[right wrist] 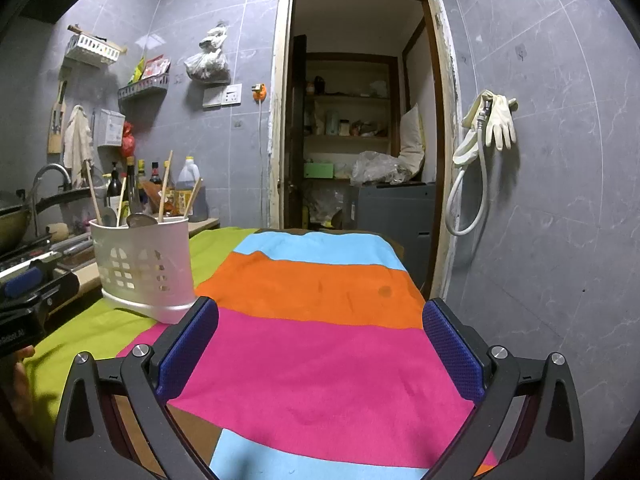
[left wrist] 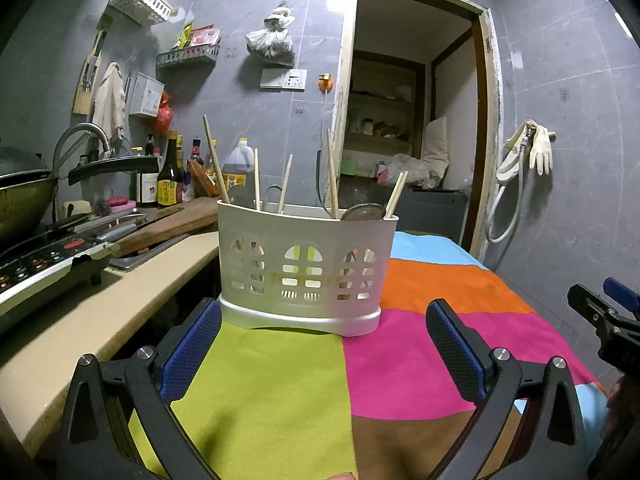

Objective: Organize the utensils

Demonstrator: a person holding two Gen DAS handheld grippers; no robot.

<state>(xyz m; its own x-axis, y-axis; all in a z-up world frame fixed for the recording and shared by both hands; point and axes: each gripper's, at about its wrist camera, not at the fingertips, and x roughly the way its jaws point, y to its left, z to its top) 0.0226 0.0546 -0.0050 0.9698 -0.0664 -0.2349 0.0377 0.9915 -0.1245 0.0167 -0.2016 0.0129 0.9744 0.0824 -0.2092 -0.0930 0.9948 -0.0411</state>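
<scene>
A white slotted utensil holder (left wrist: 306,268) stands upright on the multicoloured cloth (left wrist: 400,364), with several wooden chopsticks (left wrist: 332,176) and metal spoons (left wrist: 362,212) sticking out of its top. My left gripper (left wrist: 324,340) is open and empty, just in front of the holder's base. The holder also shows in the right wrist view (right wrist: 144,268), to the left. My right gripper (right wrist: 320,344) is open and empty above the pink stripe of the cloth (right wrist: 320,368). No utensil lies loose on the cloth.
A beige counter (left wrist: 120,308) runs along the left with an induction cooker (left wrist: 48,264), a wok (left wrist: 24,200), a cutting board (left wrist: 172,220) and sauce bottles (left wrist: 168,176). An open doorway (right wrist: 360,120) is straight ahead. Gloves and a hose (right wrist: 488,128) hang on the right wall.
</scene>
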